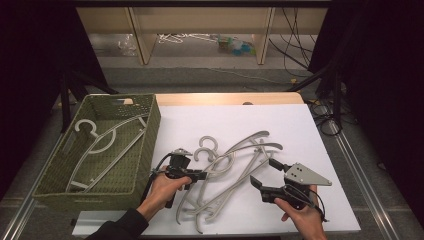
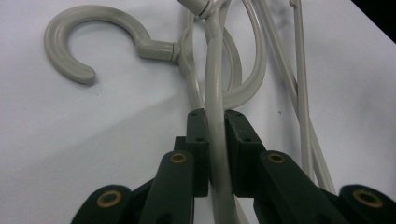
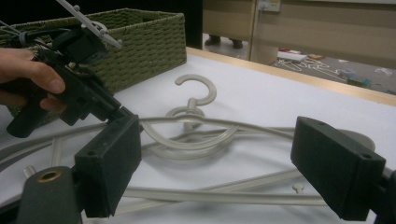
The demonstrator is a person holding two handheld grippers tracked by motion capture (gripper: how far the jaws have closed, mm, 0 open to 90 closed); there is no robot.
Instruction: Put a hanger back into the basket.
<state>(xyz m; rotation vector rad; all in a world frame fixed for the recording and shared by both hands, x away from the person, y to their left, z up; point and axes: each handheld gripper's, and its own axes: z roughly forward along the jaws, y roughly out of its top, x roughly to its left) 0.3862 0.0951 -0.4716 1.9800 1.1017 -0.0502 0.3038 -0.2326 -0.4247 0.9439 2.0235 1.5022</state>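
Note:
Several grey plastic hangers (image 1: 235, 160) lie tangled on the white table sheet (image 1: 285, 120). My left gripper (image 1: 200, 175) is at the pile's left side, and in the left gripper view it (image 2: 215, 128) is shut on one hanger's thin arm (image 2: 214, 79), which runs up between the jaws. A hook (image 2: 88, 37) lies to the upper left of it. At the pile's right edge my right gripper (image 1: 263, 171) is open, low over the hangers. Its wide-apart jaws (image 3: 224, 163) frame the hanger arms (image 3: 187, 126) and an upright hook (image 3: 198, 88).
A green woven basket (image 1: 147, 145) stands at the table's left with two hangers (image 1: 107, 140) inside. The right gripper view shows the basket (image 3: 140, 42) behind the left gripper (image 3: 84, 93) and a hand (image 3: 28, 70). Beyond the table are shelf legs, more hangers (image 1: 175, 37) and cables (image 1: 295, 30).

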